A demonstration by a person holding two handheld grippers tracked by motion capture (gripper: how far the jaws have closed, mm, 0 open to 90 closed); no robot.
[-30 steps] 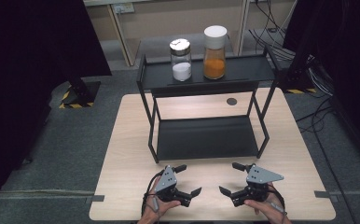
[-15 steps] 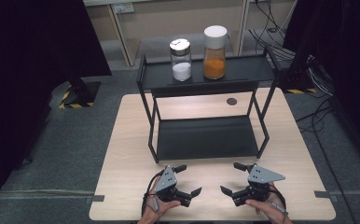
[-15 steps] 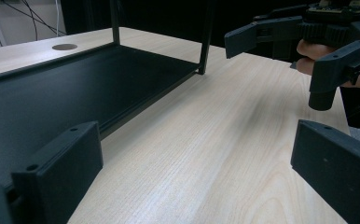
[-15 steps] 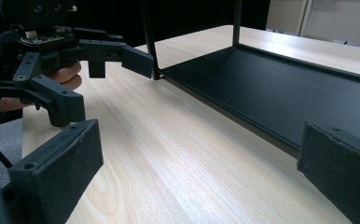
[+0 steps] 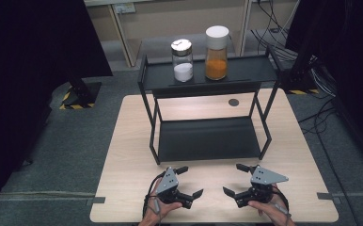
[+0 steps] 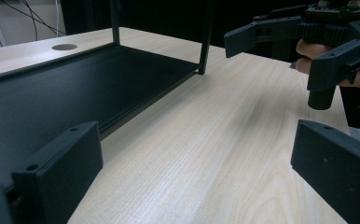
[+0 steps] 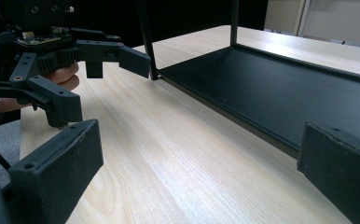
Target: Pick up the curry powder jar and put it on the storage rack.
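Note:
A black two-tier rack (image 5: 208,139) stands mid-table. On its top shelf are a glass jar of white powder (image 5: 183,66) and a taller white-lidded jar of orange contents (image 5: 216,56). Both grippers rest near the table's front edge, in front of the rack, jaws turned toward each other. My left gripper (image 5: 191,181) is open with nothing between its jaws, and so is my right gripper (image 5: 234,179). In the left gripper view, the left gripper (image 6: 199,163) faces the right gripper (image 6: 308,51) across bare wood. In the right gripper view, the right gripper (image 7: 199,168) faces the left gripper (image 7: 75,70).
The rack's lower shelf (image 6: 52,93) is bare and dark. A round cable hole (image 5: 233,102) sits in the wooden table (image 5: 132,141) behind the rack. Grey floor surrounds the table, with dark equipment and cables (image 5: 311,47) at the back right.

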